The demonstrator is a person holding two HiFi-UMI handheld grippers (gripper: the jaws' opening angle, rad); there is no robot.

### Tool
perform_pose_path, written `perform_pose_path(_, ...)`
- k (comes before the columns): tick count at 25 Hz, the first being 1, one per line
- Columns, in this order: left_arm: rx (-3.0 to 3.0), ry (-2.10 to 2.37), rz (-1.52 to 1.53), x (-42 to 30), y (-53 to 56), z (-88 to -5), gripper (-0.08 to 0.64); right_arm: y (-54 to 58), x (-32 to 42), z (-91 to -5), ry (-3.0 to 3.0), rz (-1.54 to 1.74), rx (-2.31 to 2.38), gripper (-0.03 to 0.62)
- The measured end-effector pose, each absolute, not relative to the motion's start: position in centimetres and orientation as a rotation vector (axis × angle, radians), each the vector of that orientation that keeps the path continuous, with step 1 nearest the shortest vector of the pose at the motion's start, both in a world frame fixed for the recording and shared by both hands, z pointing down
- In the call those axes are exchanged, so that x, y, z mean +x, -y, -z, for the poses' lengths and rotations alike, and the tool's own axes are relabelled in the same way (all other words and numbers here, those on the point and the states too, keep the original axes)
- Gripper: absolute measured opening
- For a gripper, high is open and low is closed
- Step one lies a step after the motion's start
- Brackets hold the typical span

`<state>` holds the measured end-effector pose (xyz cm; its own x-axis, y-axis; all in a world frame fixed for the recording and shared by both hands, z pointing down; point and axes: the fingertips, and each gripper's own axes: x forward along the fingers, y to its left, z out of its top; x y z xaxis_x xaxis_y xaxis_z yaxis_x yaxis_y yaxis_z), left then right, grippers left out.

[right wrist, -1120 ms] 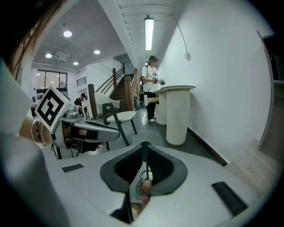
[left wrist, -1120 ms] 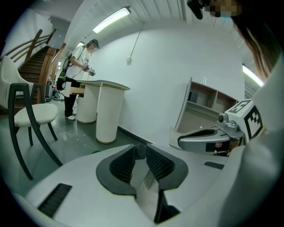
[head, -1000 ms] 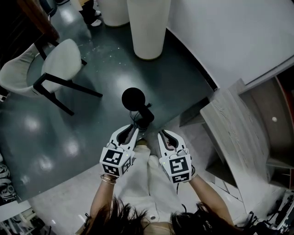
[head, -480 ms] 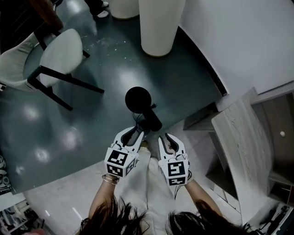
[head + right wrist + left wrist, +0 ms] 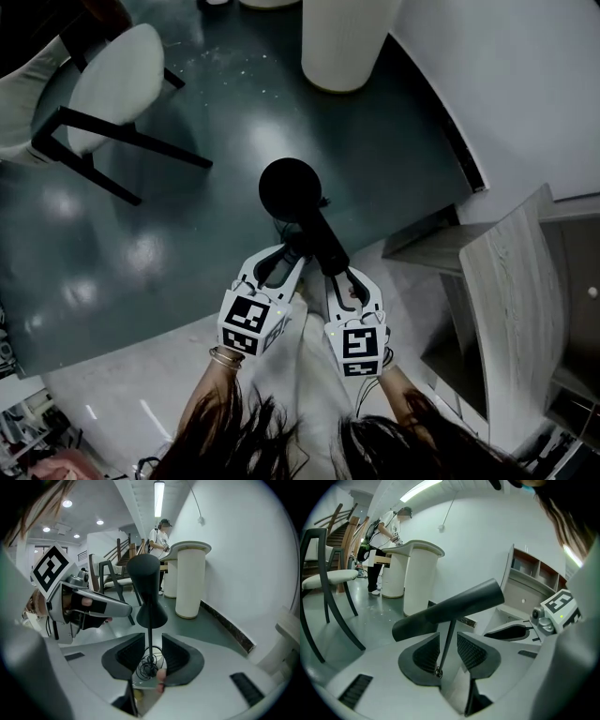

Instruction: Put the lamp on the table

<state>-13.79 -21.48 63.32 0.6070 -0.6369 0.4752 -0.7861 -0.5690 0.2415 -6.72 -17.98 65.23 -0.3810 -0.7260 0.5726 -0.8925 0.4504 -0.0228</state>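
Lamp [image 5: 298, 199] has come in closer than a second ago. It's over the dark floor [image 5: 187, 216], with its thin stem between the jaws of both the left gripper [image 5: 279, 264] and the right gripper [image 5: 349, 281]. Both sets of jaws are opening, wider than before, and aren't pinching the stem.

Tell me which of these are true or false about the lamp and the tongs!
1. The lamp is black. True.
2. The lamp sits on a table. False: it is between both tongs, over the dark floor.
3. The left tongs have the lamp's thin stem between them. True; they are opening, pads off it.
4. The right tongs are shut and empty. False: they are opening, with the stem between them.
5. The chair has a red seat. False: it is white.
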Motion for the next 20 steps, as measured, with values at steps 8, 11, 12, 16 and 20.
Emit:
perform_pose_path(8,2.423,1.045,-0.513,-12.9,22.0,-67.0,0.116,19.2,-7.7,-69.8,2.204,-0.477,1.335,0.107)
perform_pose_path(11,2.431,1.016,-0.518,-12.5,22.3,-67.9,0.124,19.7,-7.9,-71.4,2.195,-0.490,1.337,0.109)
perform_pose_path(12,2.435,1.007,-0.519,-12.4,22.5,-68.1,0.129,19.8,-8.0,-71.9,2.190,-0.498,1.337,0.110)
perform_pose_path(16,2.458,0.954,-0.533,-11.7,22.8,-69.0,0.141,20.3,-8.6,-74.1,2.182,-0.512,1.313,0.115)
perform_pose_path(20,2.469,0.912,-0.530,-11.1,23.1,-69.7,0.145,20.4,-9.2,-75.8,2.201,-0.530,1.284,0.126)
